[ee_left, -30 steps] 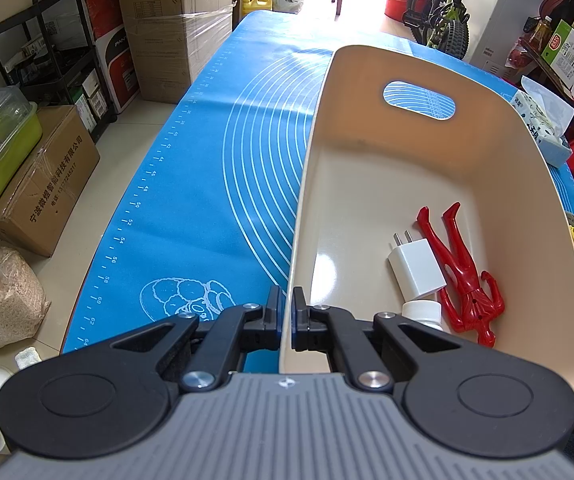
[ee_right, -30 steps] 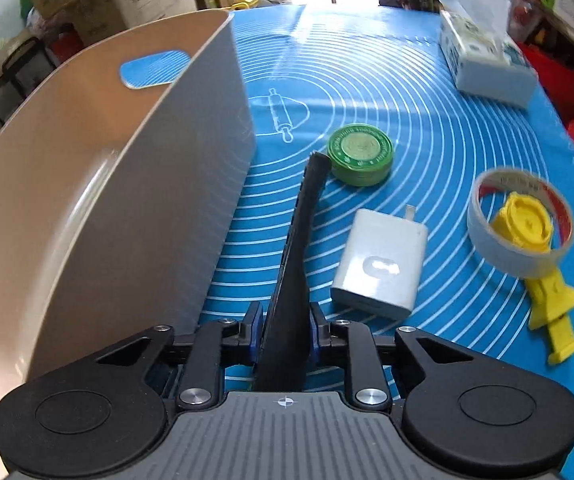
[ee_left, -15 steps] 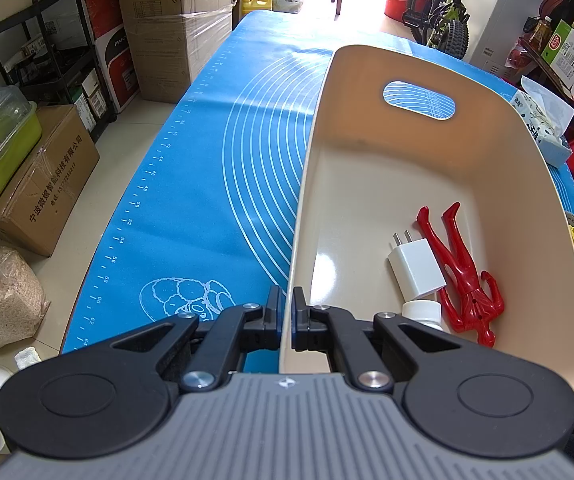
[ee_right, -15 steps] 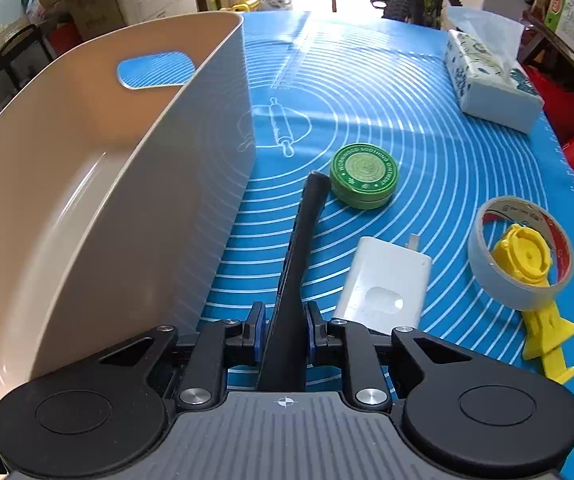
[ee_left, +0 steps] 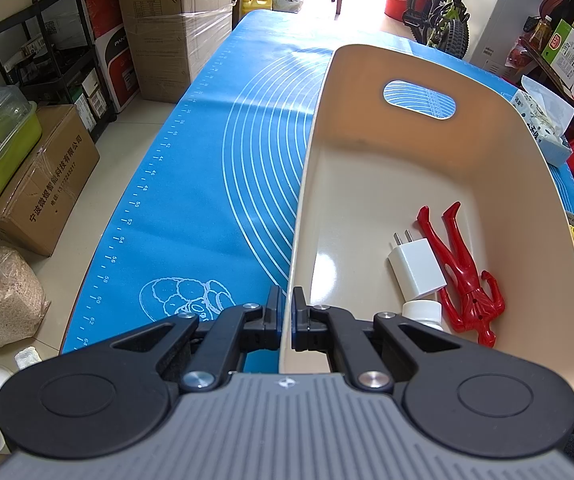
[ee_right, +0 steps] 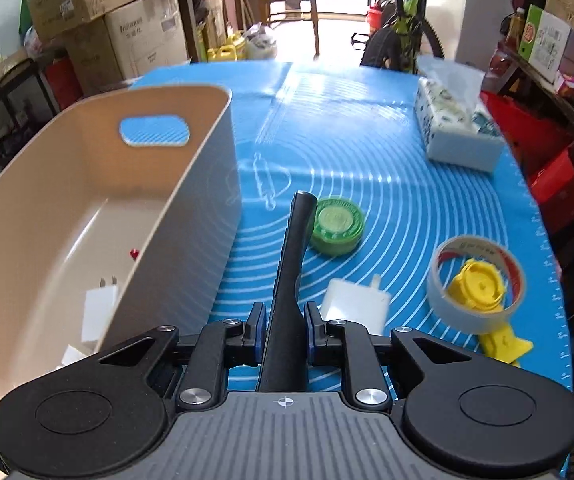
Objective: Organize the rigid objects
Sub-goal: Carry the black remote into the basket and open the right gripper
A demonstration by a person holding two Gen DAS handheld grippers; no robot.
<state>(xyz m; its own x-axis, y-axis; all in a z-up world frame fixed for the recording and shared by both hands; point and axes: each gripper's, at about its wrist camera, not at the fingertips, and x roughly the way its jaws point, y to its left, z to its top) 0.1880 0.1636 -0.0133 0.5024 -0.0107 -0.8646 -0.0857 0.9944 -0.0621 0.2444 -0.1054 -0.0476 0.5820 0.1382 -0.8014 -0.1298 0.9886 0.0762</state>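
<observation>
My left gripper point(ee_left: 286, 310) is shut on the near left wall of a beige bin point(ee_left: 307, 184) standing on the blue mat. Inside the bin lie a red toy figure point(ee_left: 463, 272), a white charger point(ee_left: 417, 266) and a small white cap point(ee_left: 421, 312). My right gripper point(ee_right: 285, 328) is shut on a long black remote-like bar point(ee_right: 293, 264), lifted above the mat to the right of the bin point(ee_right: 191, 184). Below it on the mat lie another white charger point(ee_right: 357, 304), a green round tin point(ee_right: 337, 226), a tape roll point(ee_right: 475, 280) and a yellow toy point(ee_right: 481, 292).
A tissue pack point(ee_right: 457, 136) sits at the mat's far right. Cardboard boxes point(ee_left: 43, 184) and a black shelf point(ee_left: 59, 64) stand on the floor to the left of the table. A bicycle point(ee_left: 443, 12) is parked beyond the far end.
My right gripper has risen with the black bar, lifting it off the mat and tipping the view up. The left gripper and the bin have not moved.
</observation>
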